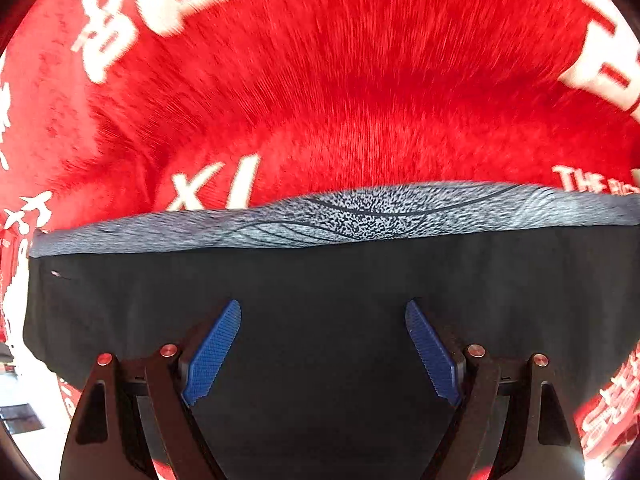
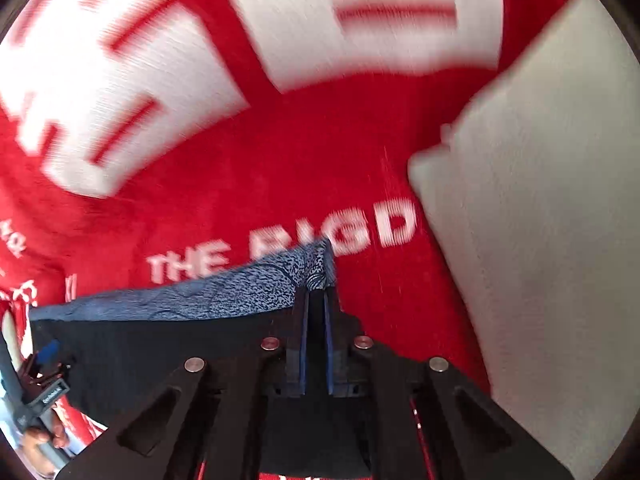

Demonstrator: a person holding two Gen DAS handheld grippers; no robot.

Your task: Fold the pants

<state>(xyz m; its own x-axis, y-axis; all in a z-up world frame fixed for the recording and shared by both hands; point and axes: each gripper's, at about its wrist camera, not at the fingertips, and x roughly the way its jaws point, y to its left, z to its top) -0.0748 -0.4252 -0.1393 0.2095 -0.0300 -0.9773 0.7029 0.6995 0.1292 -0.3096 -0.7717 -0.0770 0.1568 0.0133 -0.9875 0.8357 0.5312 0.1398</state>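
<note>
Pants (image 1: 320, 320) on red blanket (image 1: 340, 100) | L fingers (image 1: 324, 354) spread (empty) | R fingers (image 2: 316, 300) clamp waistband (image 2: 240, 292)

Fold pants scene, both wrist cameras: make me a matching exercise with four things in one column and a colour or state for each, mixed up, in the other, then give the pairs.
Things:
1. left tongs
2. right tongs
3. waistband
4. blanket

Colours or states:
A. red with white lettering
B. shut on the waistband corner
C. open above the dark fabric of the pants
D. blue-grey speckled pattern

Pairs: 1-C, 2-B, 3-D, 4-A
</note>
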